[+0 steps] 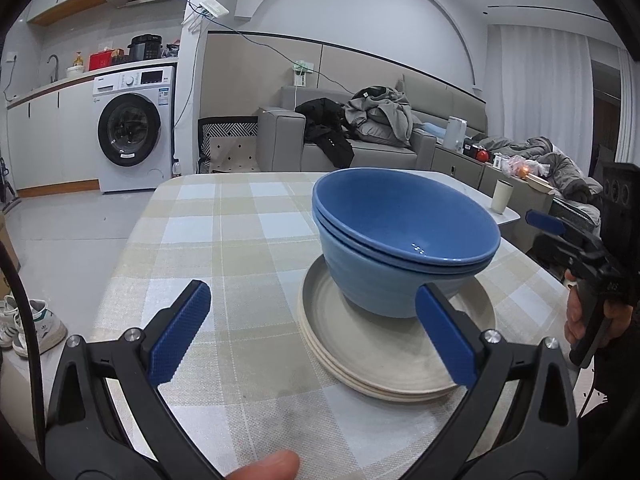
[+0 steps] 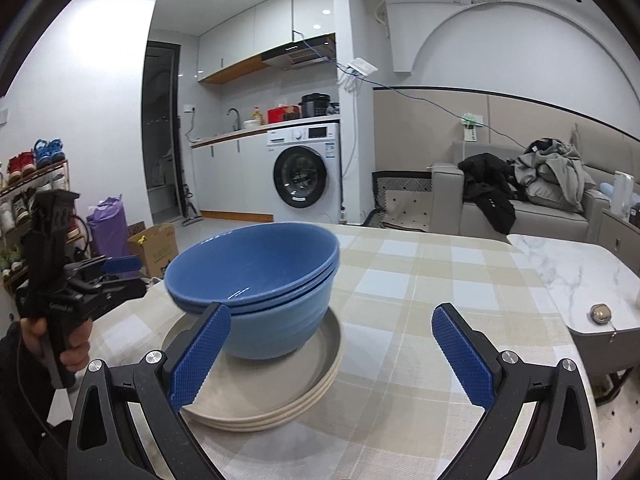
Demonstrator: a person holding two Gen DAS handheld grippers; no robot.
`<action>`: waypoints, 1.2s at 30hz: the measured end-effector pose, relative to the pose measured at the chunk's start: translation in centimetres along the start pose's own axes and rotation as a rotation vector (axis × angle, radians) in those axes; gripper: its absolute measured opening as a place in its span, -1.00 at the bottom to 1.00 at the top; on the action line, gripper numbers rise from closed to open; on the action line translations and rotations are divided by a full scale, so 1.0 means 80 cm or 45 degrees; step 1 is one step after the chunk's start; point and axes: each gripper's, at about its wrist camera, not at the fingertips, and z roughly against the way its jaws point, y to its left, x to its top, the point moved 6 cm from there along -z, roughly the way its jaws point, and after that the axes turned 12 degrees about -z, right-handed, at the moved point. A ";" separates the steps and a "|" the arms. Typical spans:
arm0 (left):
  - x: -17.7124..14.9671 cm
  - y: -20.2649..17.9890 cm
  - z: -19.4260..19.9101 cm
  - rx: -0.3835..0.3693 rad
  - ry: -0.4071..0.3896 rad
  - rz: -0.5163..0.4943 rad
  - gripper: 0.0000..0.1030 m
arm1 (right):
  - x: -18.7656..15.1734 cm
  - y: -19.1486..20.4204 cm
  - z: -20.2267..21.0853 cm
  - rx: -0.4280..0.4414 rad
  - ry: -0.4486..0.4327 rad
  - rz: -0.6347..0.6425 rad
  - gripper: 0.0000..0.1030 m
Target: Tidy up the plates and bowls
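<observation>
We see a stack of blue bowls [image 1: 404, 240] nested together and sitting on a stack of cream plates [image 1: 384, 356] — right of centre in the left wrist view, left of centre in the right wrist view. The plates rest on a table [image 1: 224, 240] with a checked cloth. Our left gripper [image 1: 312, 332] stands spread wide and empty, its right pad in front of the plates. Our right gripper [image 2: 332, 360] is also wide and empty — its left pad overlaps the bowls in the picture. A washing machine [image 1: 132, 132] stands upper left, a sofa [image 2: 520, 208] at the right.
</observation>
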 end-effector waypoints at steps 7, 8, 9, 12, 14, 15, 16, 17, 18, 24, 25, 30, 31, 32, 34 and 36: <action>-0.011 0.000 -0.011 0.001 -0.014 -0.010 0.98 | -0.026 0.013 0.002 0.074 0.013 0.016 0.99; -0.012 0.000 -0.013 0.002 -0.016 -0.012 0.98 | -0.028 0.015 0.002 0.079 0.014 0.024 0.99; -0.012 -0.001 -0.014 0.004 -0.013 -0.015 0.98 | -0.030 0.017 0.001 0.082 0.011 0.033 0.99; -0.014 -0.001 -0.015 -0.005 -0.026 -0.012 0.98 | -0.031 0.020 0.004 0.092 0.008 0.042 0.99; -0.015 -0.001 -0.017 -0.006 -0.027 -0.016 0.98 | -0.032 0.021 0.008 0.099 0.000 0.041 0.99; -0.014 -0.003 -0.016 -0.002 -0.028 -0.019 0.98 | -0.032 0.021 0.008 0.102 -0.002 0.040 0.99; -0.015 -0.004 -0.017 0.002 -0.027 -0.022 0.98 | -0.031 0.022 0.008 0.104 -0.002 0.040 0.99; -0.015 -0.004 -0.019 0.003 -0.028 -0.027 0.98 | -0.031 0.022 0.007 0.105 -0.003 0.041 0.99; -0.015 -0.005 -0.019 0.003 -0.031 -0.031 0.98 | -0.030 0.021 0.007 0.106 -0.005 0.045 0.99; -0.015 -0.007 -0.019 0.006 -0.046 -0.039 0.98 | -0.032 0.027 0.008 0.121 -0.016 0.078 0.99; -0.015 -0.007 -0.017 0.008 -0.046 -0.039 0.98 | -0.031 0.027 0.007 0.123 -0.016 0.077 0.99; -0.015 -0.007 -0.017 0.011 -0.044 -0.042 0.98 | -0.032 0.026 0.006 0.129 -0.013 0.079 0.99; -0.015 -0.007 -0.018 0.011 -0.044 -0.043 0.98 | -0.032 0.026 0.006 0.130 -0.013 0.078 0.99; -0.015 -0.007 -0.019 0.011 -0.044 -0.045 0.98 | -0.032 0.026 0.006 0.132 -0.012 0.078 0.99; -0.015 -0.007 -0.017 0.009 -0.044 -0.044 0.98 | -0.032 0.026 0.005 0.132 -0.009 0.077 0.99; -0.015 -0.007 -0.017 0.009 -0.044 -0.043 0.98 | -0.033 0.026 0.005 0.132 -0.008 0.077 0.99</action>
